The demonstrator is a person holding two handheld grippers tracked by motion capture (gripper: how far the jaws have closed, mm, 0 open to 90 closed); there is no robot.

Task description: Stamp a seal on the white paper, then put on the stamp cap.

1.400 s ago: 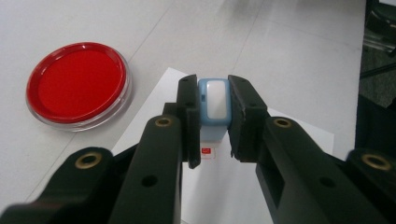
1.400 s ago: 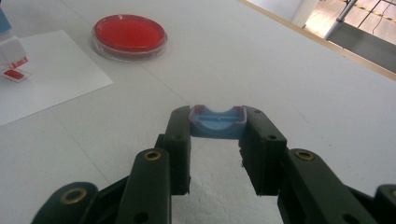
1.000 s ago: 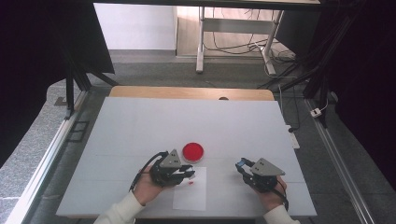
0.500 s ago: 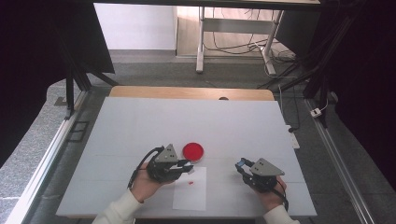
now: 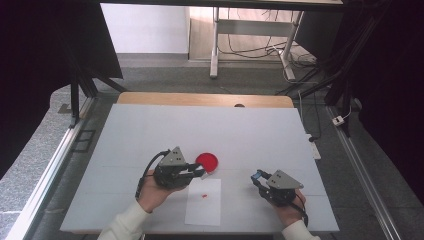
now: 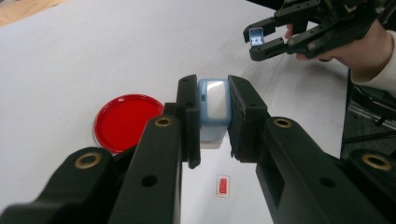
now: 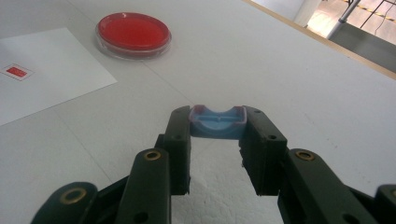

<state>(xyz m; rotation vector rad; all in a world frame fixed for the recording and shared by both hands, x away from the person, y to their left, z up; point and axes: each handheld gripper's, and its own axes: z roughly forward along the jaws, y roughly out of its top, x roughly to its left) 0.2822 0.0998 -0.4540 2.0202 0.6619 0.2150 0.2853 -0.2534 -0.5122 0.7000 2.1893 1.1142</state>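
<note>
Left gripper (image 6: 212,121): you clamp the stamp (image 6: 214,105), a smooth blue block, long axis along the jaws.
Right gripper (image 7: 217,140): clamps the curved blue cap (image 7: 218,121), above the table (image 7: 280,70).

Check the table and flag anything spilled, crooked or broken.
Nothing stands out. The red dish sits flat, the paper sheet lies flat with its small red mark, and no spill shows on the table.

Your left gripper (image 5: 199,172) sits at seven o'clock on the table, tipped level, its jaws aimed toward three o'clock and clamped tight. Your right gripper (image 5: 256,176) sits at five o'clock, jaws aimed toward ten o'clock, likewise pinched. Both forearms enter from six o'clock.
</note>
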